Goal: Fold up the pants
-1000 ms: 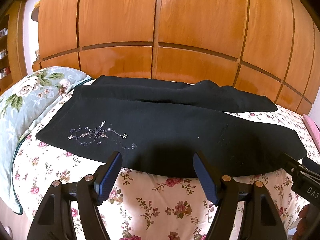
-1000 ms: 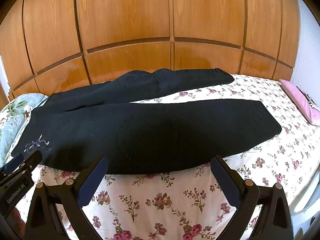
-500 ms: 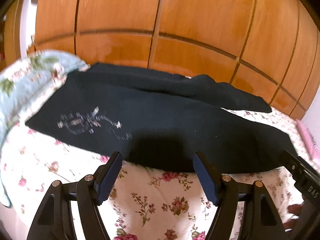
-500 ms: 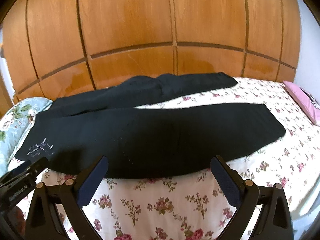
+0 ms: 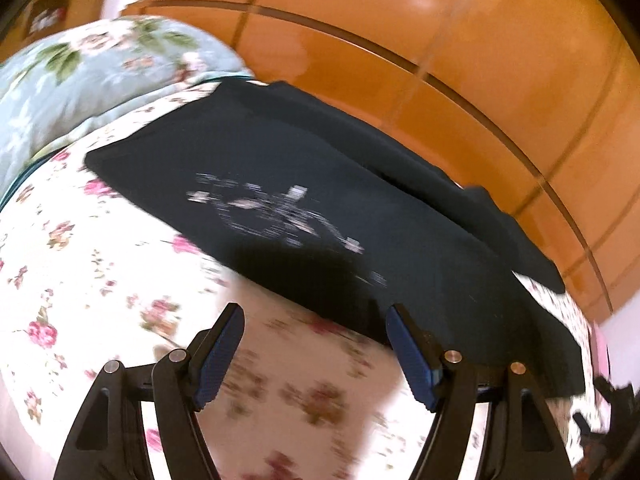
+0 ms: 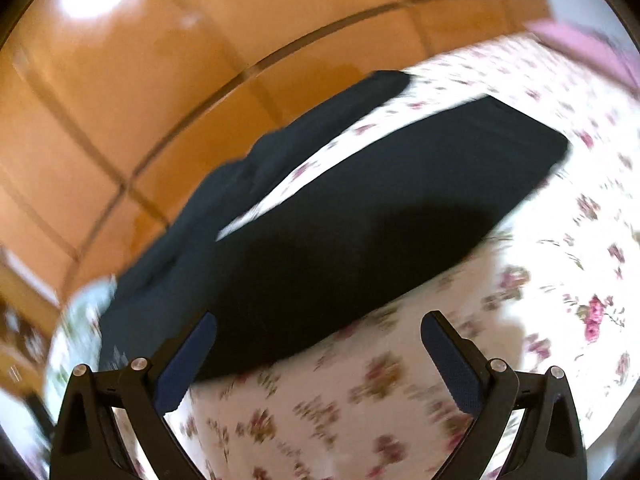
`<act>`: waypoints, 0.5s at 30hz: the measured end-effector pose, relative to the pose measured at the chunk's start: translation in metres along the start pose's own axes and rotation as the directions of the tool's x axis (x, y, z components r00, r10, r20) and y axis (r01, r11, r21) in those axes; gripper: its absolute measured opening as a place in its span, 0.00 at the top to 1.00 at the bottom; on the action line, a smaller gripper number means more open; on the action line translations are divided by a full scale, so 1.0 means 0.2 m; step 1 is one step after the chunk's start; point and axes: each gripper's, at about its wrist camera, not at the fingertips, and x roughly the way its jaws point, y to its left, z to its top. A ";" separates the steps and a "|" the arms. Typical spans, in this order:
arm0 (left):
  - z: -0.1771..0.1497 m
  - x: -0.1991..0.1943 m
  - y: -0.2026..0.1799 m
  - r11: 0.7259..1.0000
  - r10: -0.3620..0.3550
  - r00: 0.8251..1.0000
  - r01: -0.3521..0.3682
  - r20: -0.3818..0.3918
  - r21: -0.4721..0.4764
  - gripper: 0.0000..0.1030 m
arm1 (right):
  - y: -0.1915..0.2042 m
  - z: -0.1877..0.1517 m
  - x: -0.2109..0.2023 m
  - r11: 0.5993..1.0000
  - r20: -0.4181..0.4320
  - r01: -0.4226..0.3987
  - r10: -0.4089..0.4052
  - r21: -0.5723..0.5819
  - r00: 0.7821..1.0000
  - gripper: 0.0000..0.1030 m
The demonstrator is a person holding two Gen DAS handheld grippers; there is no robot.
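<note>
Black fabric pants [image 5: 320, 208] w/ pale embroidery lie flat on floral bedsheet [image 5: 80, 280], at 12 o'clock from both grippers. Left gripper [image 5: 312, 318] spread wide, holding nothing. Right gripper [image 6: 320, 324] likewise spread, empty, over sheet at pants' near edge.

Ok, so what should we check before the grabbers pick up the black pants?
1. Left gripper jaws wide apart: ok.
2. Right gripper jaws wide apart: ok.
3. Both grippers carry nothing: ok.
4. Pants spread on the bed, legs apart: ok.
5. Jaws around the pants' near edge: not ok, both short of the cloth.
6. Sharp view of the edge: not ok, both views blurred.
</note>
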 end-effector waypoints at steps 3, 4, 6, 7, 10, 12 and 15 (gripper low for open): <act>0.04 0.01 0.12 0.998 0.005 1.000 -0.004 0.013 -0.067 0.28 | -0.18 0.06 -0.02 0.992 0.021 0.002 -0.005 0.123 1.000 0.05; 0.05 0.01 0.15 0.996 0.005 1.000 -0.003 0.020 -0.090 0.28 | -0.22 0.08 -0.02 0.988 0.026 0.001 -0.005 0.154 1.000 0.08; 0.06 0.00 0.20 0.993 -0.002 0.999 0.006 0.036 -0.117 0.28 | -0.34 0.10 -0.01 0.971 0.025 0.003 -0.009 0.238 1.000 0.10; 0.07 0.00 0.22 0.992 -0.007 0.999 0.013 0.043 -0.125 0.28 | -0.37 0.11 0.00 0.962 0.028 -0.010 0.002 0.272 1.000 0.13; 0.08 0.00 0.26 0.991 -0.020 0.998 0.026 0.052 -0.131 0.28 | -0.47 0.16 0.02 0.933 0.057 -0.085 0.070 0.349 0.996 0.19; 0.08 0.01 0.28 0.991 -0.024 0.998 0.032 0.060 -0.132 0.28 | -0.48 0.20 0.03 0.927 0.078 -0.100 0.076 0.361 0.994 0.22; 0.09 0.01 0.30 0.992 -0.017 0.997 0.026 0.075 -0.125 0.28 | -0.50 0.24 0.06 0.910 0.107 -0.136 0.101 0.392 0.989 0.24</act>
